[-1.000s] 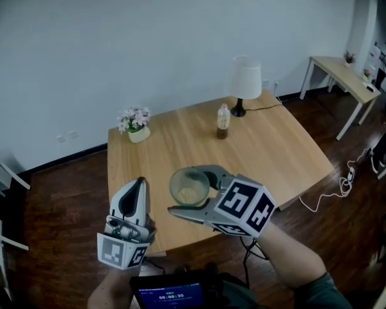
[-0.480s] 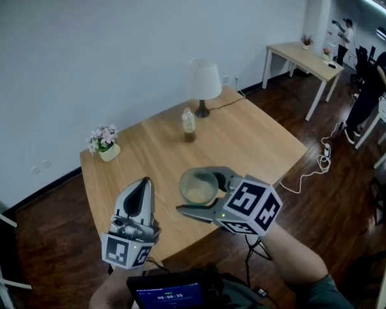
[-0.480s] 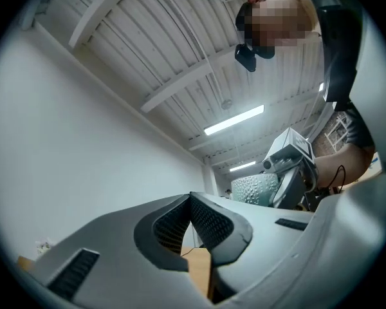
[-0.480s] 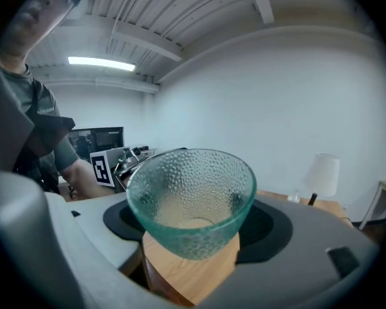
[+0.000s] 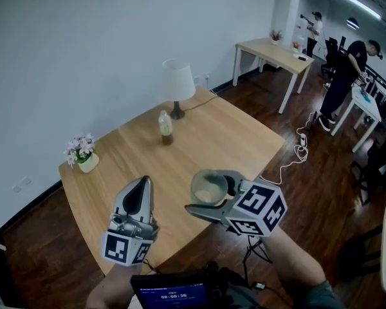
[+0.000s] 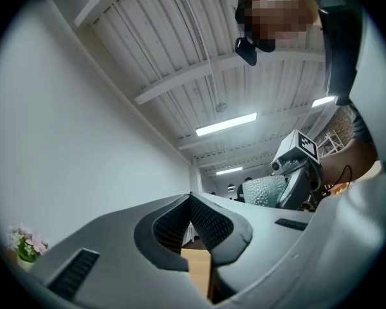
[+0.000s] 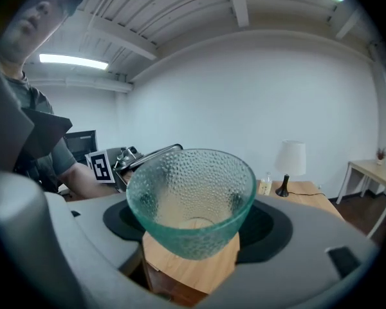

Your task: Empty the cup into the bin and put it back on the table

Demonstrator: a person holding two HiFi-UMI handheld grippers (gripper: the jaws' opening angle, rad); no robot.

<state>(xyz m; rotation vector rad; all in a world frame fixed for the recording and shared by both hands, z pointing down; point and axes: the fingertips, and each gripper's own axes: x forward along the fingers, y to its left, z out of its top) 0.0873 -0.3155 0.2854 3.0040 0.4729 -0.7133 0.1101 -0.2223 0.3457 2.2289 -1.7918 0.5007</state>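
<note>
The cup (image 7: 190,198) is clear greenish glass, dimpled all over and glossy. The counter (image 5: 206,140) is pale wood, smooth and matt; the floor (image 5: 309,198) is dark wood with a slight sheen. The left gripper (image 6: 190,197) has smooth matt grey plastic fingers (image 6: 103,243) with black ribbed pads (image 6: 209,223).

Two grippers (image 5: 141,184) (image 5: 198,189), one glass cup (image 5: 210,188), two wood-topped tables (image 5: 206,143) (image 5: 270,47), one lamp (image 5: 178,82), one bottle (image 5: 165,128), one flower pot (image 5: 83,156), two people (image 5: 350,66) (image 5: 316,26) at two o'clock.
</note>
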